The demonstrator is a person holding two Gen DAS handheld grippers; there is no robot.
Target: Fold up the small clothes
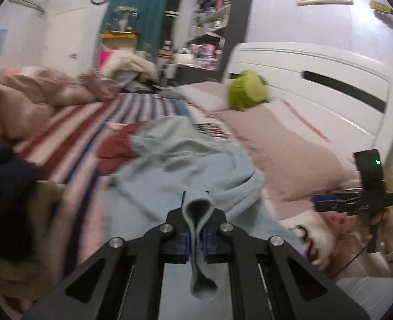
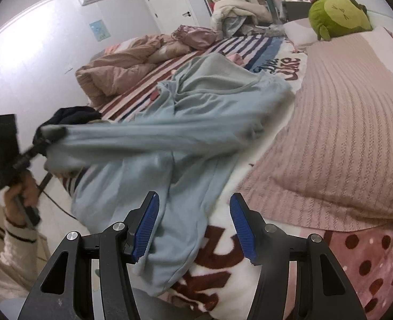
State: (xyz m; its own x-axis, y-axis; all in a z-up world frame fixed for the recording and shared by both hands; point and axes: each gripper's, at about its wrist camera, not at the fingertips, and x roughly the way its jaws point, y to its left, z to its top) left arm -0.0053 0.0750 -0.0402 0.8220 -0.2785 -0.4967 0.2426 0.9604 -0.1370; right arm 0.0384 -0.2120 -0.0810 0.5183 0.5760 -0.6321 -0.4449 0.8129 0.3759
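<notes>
Left gripper (image 1: 196, 236) clamped on a bunched strip of the light blue garment (image 1: 196, 165); cloth loops up between the blue pads (image 1: 187, 242) and hangs below them. In the right wrist view the left gripper (image 2: 51, 133) sits far left, raised off the bed (image 2: 289, 242), pulling a sleeve out taut. Left hand (image 2: 23, 189) grips its handle. Dark clothing (image 2: 73, 114) is heaped just behind it.

Rest of the light blue garment (image 2: 196, 122) lies crumpled mid-bed on the striped blanket (image 2: 185, 61), lower part draped toward the near edge. Right gripper (image 2: 193, 226) spread apart, empty, above that lower part. Pink knit pillow (image 2: 343, 138) just to the right; green plush (image 2: 337, 13) beyond it.
</notes>
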